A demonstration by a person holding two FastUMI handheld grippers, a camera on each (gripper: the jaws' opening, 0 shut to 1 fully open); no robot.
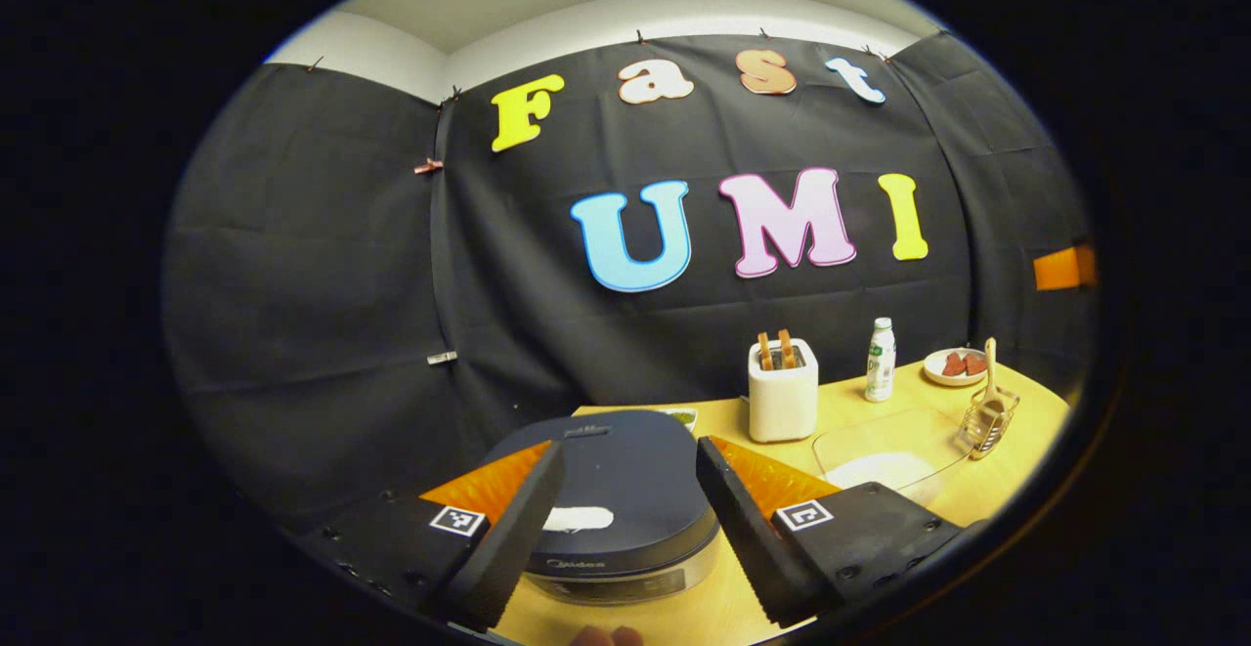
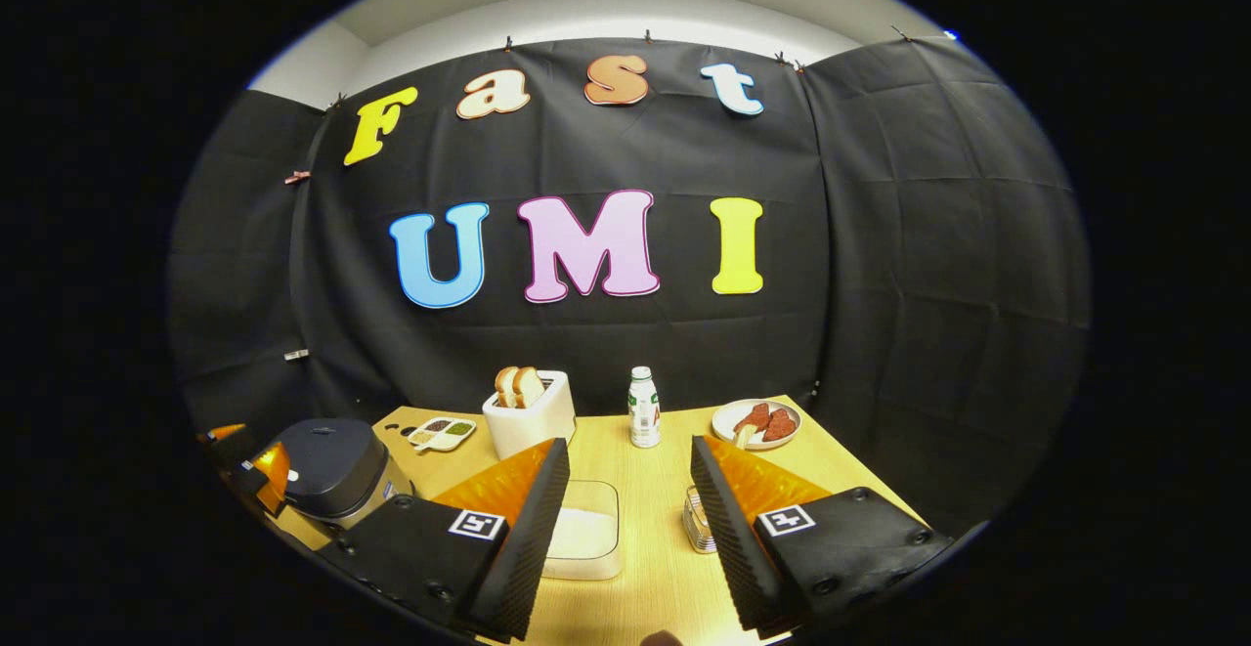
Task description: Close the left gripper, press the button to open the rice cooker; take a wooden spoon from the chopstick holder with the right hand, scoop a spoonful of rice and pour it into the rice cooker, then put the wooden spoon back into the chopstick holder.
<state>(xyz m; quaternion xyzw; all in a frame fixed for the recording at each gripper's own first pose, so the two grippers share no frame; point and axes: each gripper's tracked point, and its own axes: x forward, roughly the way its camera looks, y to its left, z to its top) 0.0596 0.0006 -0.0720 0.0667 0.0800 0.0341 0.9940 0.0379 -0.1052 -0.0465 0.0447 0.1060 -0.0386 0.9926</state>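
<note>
Far side of wooden table (image 2: pixel 665 568): white toaster (image 2: pixel 529 418) holding two bread slices, small bottle (image 2: pixel 642 408) right of it, plate (image 2: pixel 755 423) of red pieces farther right; divided dish (image 2: pixel 442 433) left of toaster

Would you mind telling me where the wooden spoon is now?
In the left gripper view, the wooden spoon stands in the chopstick holder at the table's far right, near the plate.

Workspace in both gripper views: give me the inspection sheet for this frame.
Surface: wooden table.
Job's things: rice cooker lid down; clear container of rice; wooden spoon standing in chopstick holder.
Clutter: toaster with bread, bottle, plate of food, small divided dish.
Grippers: left gripper open, above the cooker; right gripper open, above the table.
Cables: nothing seen.
Surroundings: black cloth wall.
</note>
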